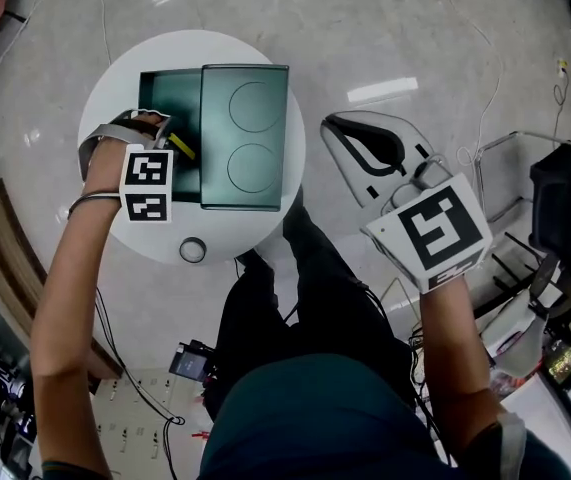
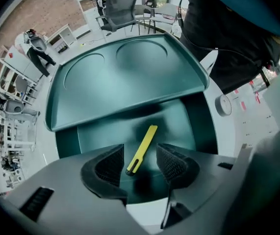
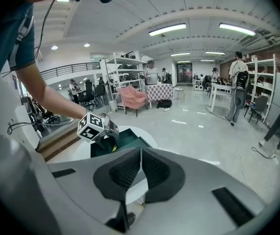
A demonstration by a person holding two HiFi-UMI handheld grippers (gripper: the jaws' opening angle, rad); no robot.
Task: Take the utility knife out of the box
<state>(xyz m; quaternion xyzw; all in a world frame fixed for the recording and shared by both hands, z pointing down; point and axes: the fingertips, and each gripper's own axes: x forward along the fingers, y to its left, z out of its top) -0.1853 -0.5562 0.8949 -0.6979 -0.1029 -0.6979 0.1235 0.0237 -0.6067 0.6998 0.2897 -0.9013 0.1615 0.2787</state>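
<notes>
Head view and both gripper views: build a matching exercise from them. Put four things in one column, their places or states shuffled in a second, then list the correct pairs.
Things:
1. utility knife
2. lid
3. left gripper
4. right gripper

Places or states:
A. jaws together, nothing between them, off to the side of the table
B. lies on the floor of the box
C. jaws apart, pointing down over the box
D. rests across part of the box, leaving the rest uncovered

Pairs: 1-B, 2-D, 3-C, 4-A
</notes>
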